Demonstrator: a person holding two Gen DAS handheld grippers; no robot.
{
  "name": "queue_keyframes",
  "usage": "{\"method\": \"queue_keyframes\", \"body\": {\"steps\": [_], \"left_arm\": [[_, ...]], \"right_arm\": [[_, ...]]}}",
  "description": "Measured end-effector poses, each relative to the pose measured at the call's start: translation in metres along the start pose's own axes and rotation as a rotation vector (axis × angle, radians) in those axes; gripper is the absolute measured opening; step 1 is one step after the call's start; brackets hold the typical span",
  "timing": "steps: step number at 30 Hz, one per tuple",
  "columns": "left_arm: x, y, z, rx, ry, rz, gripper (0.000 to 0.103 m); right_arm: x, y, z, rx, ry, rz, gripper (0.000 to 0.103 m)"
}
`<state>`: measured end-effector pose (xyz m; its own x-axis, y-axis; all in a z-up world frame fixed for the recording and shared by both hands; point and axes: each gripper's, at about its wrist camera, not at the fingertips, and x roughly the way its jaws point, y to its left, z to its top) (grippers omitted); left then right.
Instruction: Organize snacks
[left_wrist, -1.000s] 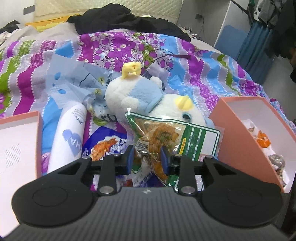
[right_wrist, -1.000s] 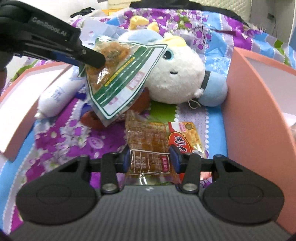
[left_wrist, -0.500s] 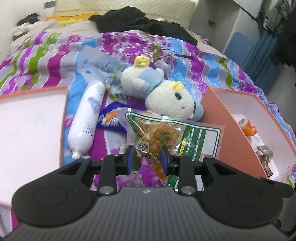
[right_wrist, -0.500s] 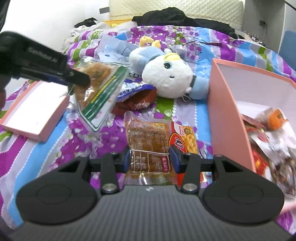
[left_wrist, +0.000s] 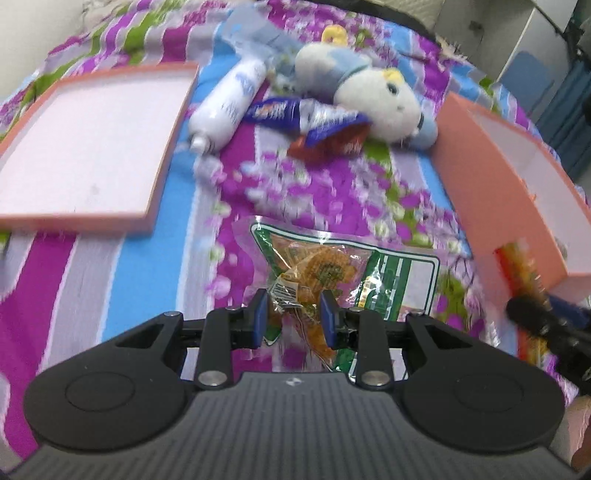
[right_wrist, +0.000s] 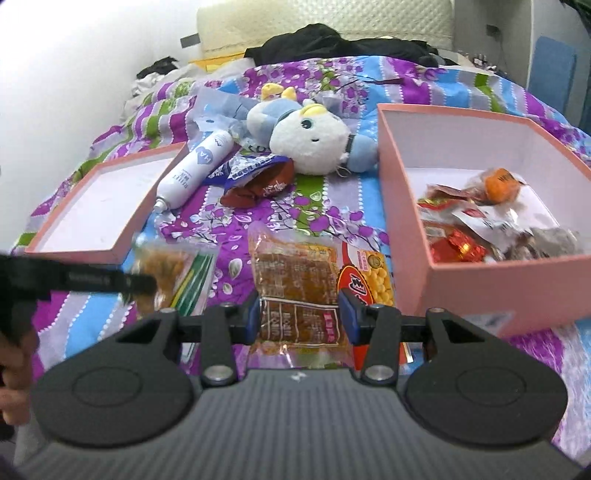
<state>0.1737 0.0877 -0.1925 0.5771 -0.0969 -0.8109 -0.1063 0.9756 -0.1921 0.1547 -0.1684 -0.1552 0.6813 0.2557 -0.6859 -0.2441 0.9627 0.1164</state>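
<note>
My left gripper is shut on a green-and-clear snack bag and holds it above the bedspread; the bag also shows in the right wrist view, left of my right gripper. My right gripper is shut on a brown snack packet, with a red-and-yellow corn snack pack beside it. The pink box with several snacks inside stands just right of it; the box also shows in the left wrist view.
A pink box lid lies on the left, open side up. A white bottle, a blue snack bag, a red-brown bag and a plush toy lie at the middle back on the floral bedspread.
Both grippers have pulled back and up with their packets still held. The left gripper's bag has moved away from the plush toy toward the near edge of the bed.
</note>
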Motion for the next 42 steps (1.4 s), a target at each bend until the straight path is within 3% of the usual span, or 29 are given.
{"method": "queue_keyframes", "body": {"steps": [8, 28, 42], "left_arm": [[-0.035, -0.017, -0.008, 0.010, -0.013, -0.010, 0.034], [-0.144, -0.093, 0.022, 0.075, -0.173, -0.182, 0.034], [-0.176, -0.164, 0.012, 0.198, -0.189, -0.278, 0.034]], "right_arm": [[-0.042, -0.001, -0.001, 0.017, -0.053, 0.002, 0.046], [-0.154, -0.040, 0.019, 0.076, -0.220, -0.118, 0.046], [-0.199, -0.070, 0.010, 0.139, -0.263, -0.181, 0.046]]}}
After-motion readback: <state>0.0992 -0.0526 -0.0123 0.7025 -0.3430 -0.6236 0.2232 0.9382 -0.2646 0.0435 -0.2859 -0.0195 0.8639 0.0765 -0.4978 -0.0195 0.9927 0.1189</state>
